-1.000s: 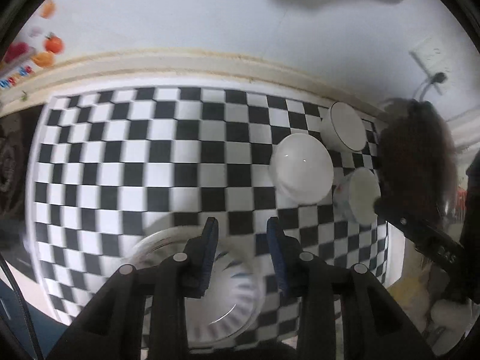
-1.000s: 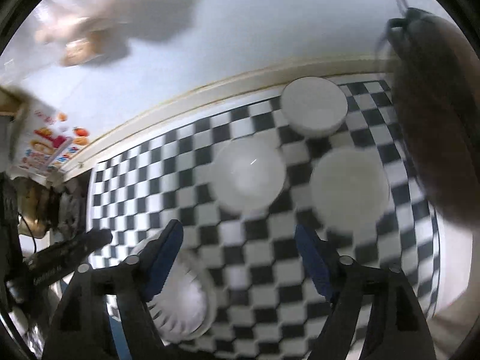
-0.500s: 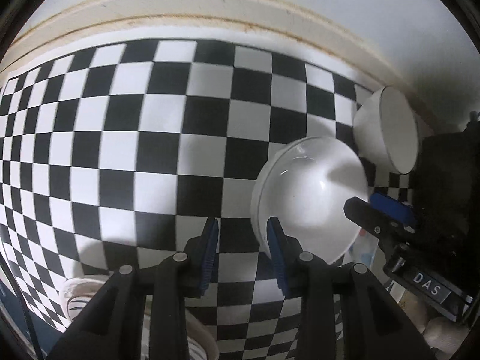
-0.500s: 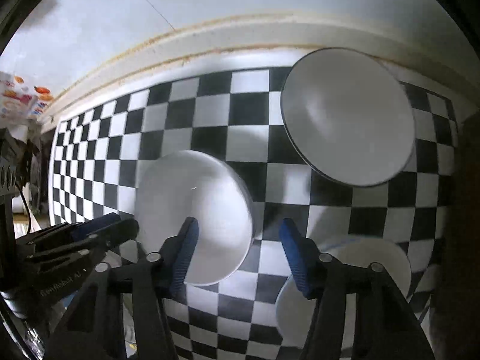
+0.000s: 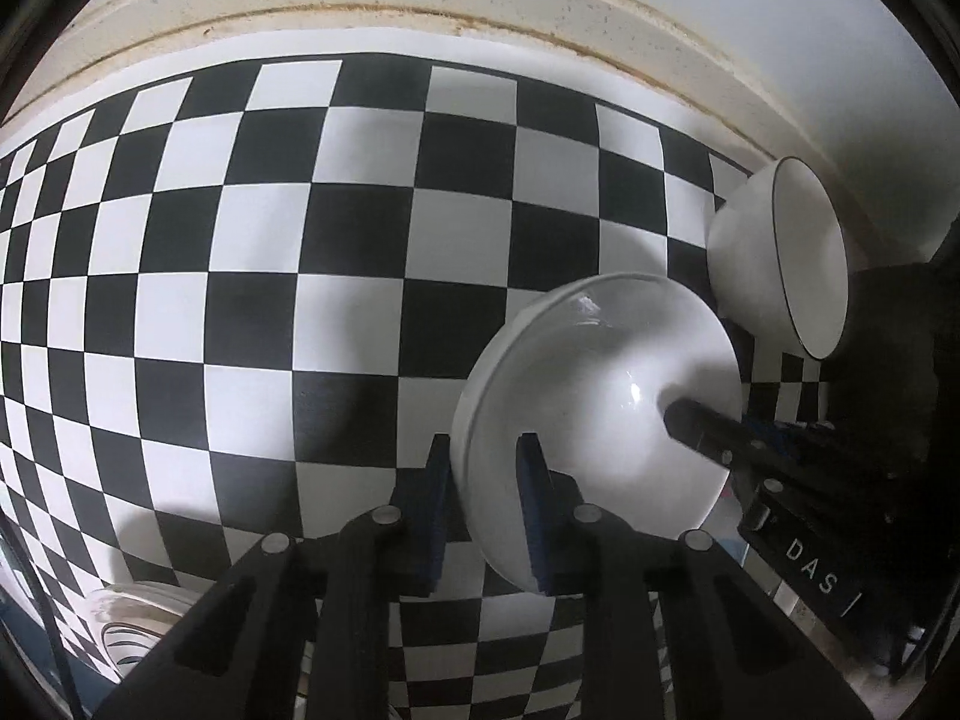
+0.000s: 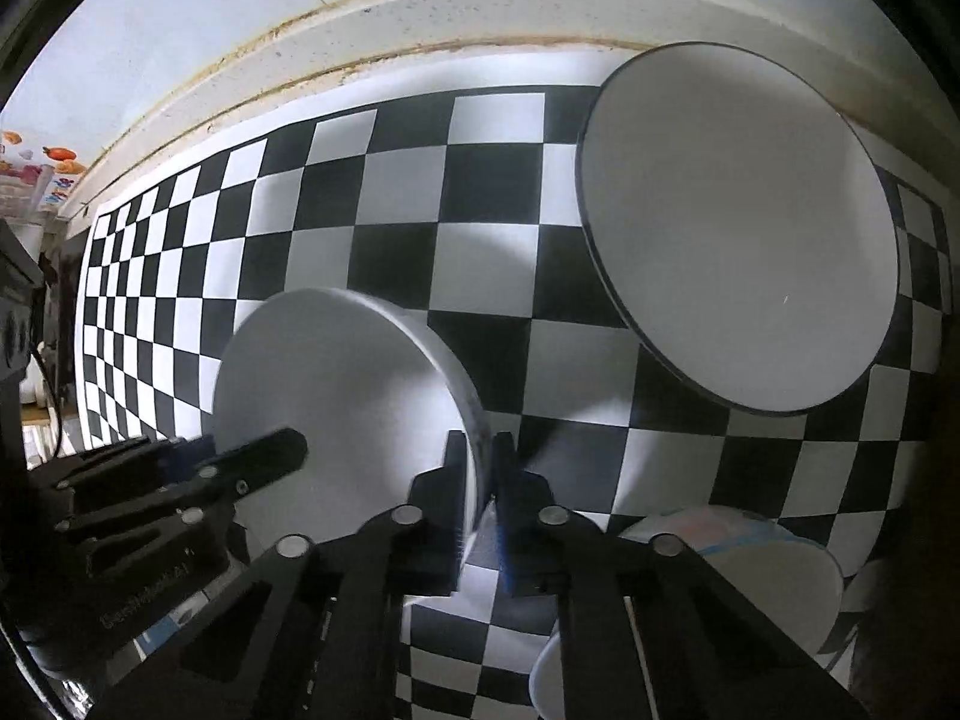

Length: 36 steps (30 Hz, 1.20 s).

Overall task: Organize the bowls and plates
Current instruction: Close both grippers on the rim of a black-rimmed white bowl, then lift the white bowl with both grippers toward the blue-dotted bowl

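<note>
Both grippers have come down from well above the checkered worktop point(image 5: 252, 276) onto the same white bowl point(image 5: 600, 420), one on each side of its rim. A second ago the bowl sat untouched near the middle of the cloth, with both sets of jaws clear of it.

The left gripper point(image 5: 483, 501) has just closed: one pad sits outside the near wall of the bowl and the other inside, clamping the rim. The right gripper point(image 6: 478, 501) has just been closing from wide open, and its jaws now pinch the opposite rim, which shows as a thin white edge between the blue pads. From the left wrist view its black finger tip reaches into the bowl's hollow.

The bowl looks to rest on the worktop, though its rim tilts in both views — I cannot tell whether it has begun to lift. A black-rimmed bowl point(image 6: 738, 228) stands just beyond it near the wall, and a third, pattern-edged bowl point(image 6: 744, 564) lies close to the right gripper. A ribbed plate point(image 5: 132, 624) sits at the worktop's near left corner.

With a two-handed hold made, the grasp step seems complete; lifting and nesting the bowl with another is probably what follows.
</note>
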Available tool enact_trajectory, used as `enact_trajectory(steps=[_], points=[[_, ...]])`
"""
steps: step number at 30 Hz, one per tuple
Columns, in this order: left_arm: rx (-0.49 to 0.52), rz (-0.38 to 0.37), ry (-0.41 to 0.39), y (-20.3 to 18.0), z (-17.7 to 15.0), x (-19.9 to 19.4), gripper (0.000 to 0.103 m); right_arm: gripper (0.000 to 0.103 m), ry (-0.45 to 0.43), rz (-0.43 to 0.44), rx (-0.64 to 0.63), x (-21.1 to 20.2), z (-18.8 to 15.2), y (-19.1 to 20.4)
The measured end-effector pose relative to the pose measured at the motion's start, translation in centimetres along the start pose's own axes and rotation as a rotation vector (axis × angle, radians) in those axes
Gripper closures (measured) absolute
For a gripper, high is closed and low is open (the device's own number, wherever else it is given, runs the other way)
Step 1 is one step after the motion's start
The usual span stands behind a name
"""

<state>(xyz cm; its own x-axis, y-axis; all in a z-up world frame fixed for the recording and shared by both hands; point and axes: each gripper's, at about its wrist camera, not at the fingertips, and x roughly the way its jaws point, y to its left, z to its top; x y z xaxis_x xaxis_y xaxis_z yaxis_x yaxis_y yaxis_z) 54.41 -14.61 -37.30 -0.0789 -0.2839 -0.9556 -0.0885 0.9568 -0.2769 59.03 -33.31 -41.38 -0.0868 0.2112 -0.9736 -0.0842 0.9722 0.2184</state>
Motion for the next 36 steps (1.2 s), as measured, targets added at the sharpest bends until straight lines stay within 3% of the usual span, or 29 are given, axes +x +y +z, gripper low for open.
enact_trajectory(steps=[7,13,23,29,36], points=[[0.025,0.004,-0.024,-0.7,-1.4,-1.7,0.084,0.095,-0.015,0.024,0.009,-1.0,-1.6,0.2],[0.061,-0.007,-0.054,-1.5,-4.7,-4.5,0.084,0.095,-0.065,0.043,-0.006,-4.2,-4.7,1.4],[0.156,-0.026,-0.048,-3.4,-12.5,-5.9,0.084,0.094,-0.104,0.017,-0.009,-8.6,-14.2,1.4],[0.171,0.001,0.023,-3.2,-15.2,-3.5,0.084,0.094,-0.061,0.031,0.022,-6.4,-19.3,-0.4],[0.192,0.059,0.098,-2.7,-16.8,0.3,0.084,0.094,0.004,0.061,0.060,-1.7,-21.8,-1.3]])
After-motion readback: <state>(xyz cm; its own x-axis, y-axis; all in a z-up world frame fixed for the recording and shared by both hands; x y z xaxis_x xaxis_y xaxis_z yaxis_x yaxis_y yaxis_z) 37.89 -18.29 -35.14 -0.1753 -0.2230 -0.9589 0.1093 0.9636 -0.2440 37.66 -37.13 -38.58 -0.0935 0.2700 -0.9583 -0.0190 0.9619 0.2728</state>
